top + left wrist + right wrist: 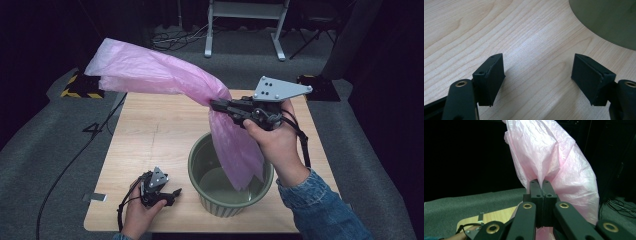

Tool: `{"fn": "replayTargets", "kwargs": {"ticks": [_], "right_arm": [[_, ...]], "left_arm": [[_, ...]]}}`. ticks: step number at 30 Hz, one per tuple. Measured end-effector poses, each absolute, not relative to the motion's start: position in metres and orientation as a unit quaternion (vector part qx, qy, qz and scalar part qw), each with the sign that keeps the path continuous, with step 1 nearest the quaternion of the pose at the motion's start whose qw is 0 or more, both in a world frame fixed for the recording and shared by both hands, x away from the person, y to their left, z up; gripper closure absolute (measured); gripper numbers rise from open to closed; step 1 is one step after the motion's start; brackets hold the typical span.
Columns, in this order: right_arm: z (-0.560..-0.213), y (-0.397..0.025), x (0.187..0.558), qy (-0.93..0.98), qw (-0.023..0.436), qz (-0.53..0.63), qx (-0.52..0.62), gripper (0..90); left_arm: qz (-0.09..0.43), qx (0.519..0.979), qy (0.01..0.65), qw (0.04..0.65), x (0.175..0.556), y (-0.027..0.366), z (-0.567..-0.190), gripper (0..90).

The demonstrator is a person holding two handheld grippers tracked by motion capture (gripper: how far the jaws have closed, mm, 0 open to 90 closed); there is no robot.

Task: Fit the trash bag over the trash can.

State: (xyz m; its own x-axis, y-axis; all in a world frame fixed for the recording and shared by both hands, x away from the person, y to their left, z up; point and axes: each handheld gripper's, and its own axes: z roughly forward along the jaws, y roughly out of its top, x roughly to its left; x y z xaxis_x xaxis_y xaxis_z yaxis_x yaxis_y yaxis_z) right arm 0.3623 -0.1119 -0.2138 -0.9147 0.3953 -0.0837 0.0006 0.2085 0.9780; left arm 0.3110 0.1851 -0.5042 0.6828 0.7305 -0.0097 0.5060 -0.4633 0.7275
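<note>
The right tongs, clamped on the pink bag above the bin, let its lower end hang into the bin, while the left tongs, wide open and empty, wait beside the bin.

Pink plastic bag: thin, translucent, crinkled film, pinched at a gathered point between the closed jaws of the right gripper, held up in the air. From the pinch, one part billows out past the jaw tips, up and away to the far-left side, puffed and mostly horizontal. The other part hangs straight down below the jaws, its lower end inside the green ribbed bin. In the right gripper view the bag rises right off the jaw tips, creased where it's clamped. The bin sits upright directly below the claw, open top, pale inside.
</note>
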Motion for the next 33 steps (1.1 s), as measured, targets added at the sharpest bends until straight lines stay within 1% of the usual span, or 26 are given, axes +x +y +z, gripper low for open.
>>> {"fn": "replayTargets", "kwargs": {"ticks": [5,12,18,21,27,33], "right_arm": [[-0.220,-0.111,0.359,0.759,0.161,0.617,0.127,90.0],[-0.233,-0.120,0.356,0.757,0.161,0.619,0.134,90.0],[-0.245,-0.136,0.350,0.762,0.166,0.611,0.138,90.0],[-0.251,-0.145,0.348,0.763,0.161,0.609,0.145,90.0],[-0.266,-0.156,0.342,0.776,0.154,0.593,0.151,90.0],[-0.278,-0.165,0.333,0.796,0.147,0.567,0.153,90.0]], "left_arm": [[0.154,0.841,0.367,0.365,0.311,0.185,-0.504,26.2],[0.154,0.841,0.367,0.365,0.311,0.185,-0.504,26.2],[0.152,0.841,0.369,0.366,0.311,0.185,-0.504,26.3],[0.154,0.840,0.370,0.365,0.312,0.186,-0.504,26.2],[0.171,0.835,0.380,0.359,0.316,0.197,-0.500,26.8],[0.185,0.818,0.389,0.381,0.318,0.212,-0.483,26.1]]}}
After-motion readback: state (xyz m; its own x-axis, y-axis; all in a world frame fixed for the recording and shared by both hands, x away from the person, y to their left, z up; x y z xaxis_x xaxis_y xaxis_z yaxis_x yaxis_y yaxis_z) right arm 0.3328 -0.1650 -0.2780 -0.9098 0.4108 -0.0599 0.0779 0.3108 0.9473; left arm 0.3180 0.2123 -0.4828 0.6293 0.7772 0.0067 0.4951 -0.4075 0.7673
